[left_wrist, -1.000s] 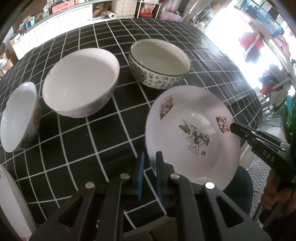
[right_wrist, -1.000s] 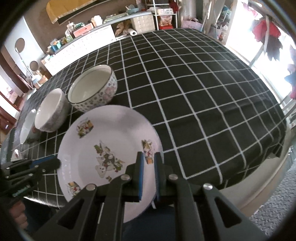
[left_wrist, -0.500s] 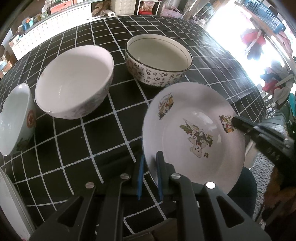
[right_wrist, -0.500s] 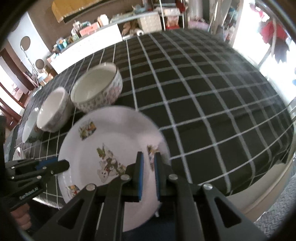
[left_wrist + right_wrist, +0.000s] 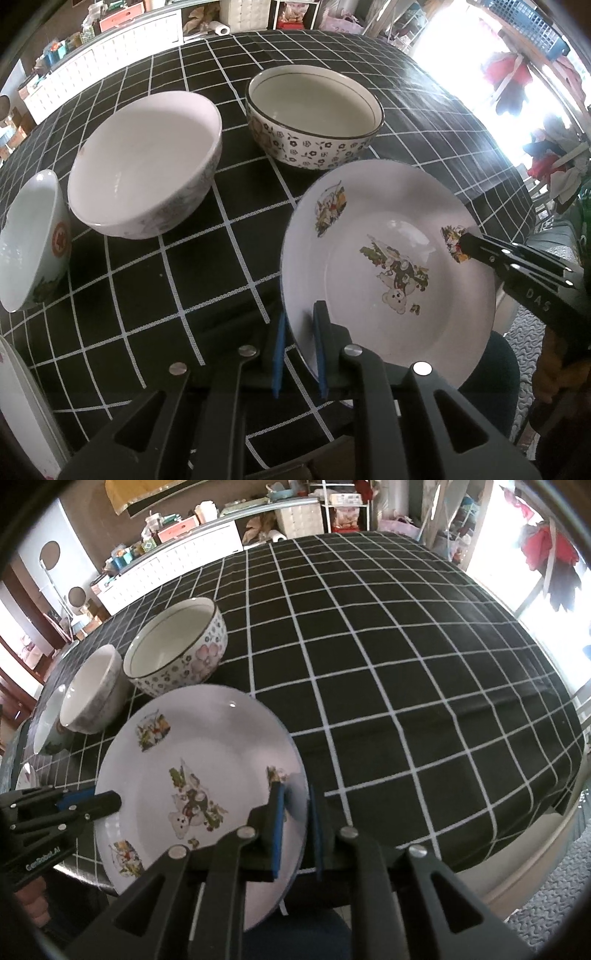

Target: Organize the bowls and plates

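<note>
white cartoon-print plate (image 5: 388, 258) | both hand-held grippers clamped on it: left (image 5: 299, 354) near rim, right (image 5: 295, 830) opposite rim, jaws easing open | flower-patterned bowl (image 5: 314, 118) just beyond plate

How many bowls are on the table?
3, in a row: flowered bowl behind the plate, white bowl beside it, small bowl at the far left. More may be hidden.

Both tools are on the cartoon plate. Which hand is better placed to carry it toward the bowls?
Probably left: the left tool clamps the cartoon plate's bowl-side rim, while the right tool's jaws are opening on the far rim.
</note>
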{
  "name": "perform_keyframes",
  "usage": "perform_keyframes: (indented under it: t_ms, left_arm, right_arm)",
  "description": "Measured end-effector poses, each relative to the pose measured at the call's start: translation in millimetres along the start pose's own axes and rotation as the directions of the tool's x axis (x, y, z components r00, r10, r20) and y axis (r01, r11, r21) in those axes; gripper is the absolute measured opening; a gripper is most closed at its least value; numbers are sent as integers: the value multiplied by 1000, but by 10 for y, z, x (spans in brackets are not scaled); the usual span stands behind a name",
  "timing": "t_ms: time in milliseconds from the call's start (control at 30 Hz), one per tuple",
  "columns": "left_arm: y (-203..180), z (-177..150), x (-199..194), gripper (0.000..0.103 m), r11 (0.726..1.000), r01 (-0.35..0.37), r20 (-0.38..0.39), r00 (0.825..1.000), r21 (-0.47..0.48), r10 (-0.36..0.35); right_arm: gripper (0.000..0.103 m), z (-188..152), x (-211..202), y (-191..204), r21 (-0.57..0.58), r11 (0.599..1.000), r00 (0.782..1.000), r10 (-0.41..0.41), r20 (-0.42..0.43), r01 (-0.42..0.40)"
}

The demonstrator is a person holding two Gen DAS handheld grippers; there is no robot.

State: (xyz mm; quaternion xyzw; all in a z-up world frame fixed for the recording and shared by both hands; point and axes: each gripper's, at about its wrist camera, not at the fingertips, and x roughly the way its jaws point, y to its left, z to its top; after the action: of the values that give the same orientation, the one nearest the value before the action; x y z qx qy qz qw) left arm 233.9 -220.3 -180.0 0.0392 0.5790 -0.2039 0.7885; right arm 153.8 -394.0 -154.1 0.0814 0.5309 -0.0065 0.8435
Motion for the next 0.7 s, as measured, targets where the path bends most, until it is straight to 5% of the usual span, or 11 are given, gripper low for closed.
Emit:
perform_keyframes:
  t_ms: [700]
  left_arm:
    - [633,-480,-277,13,989,-56,13,998,-139,59]
  right_arm:
    - [17,-119,77,790,-148,988,999,37,-28,-41]
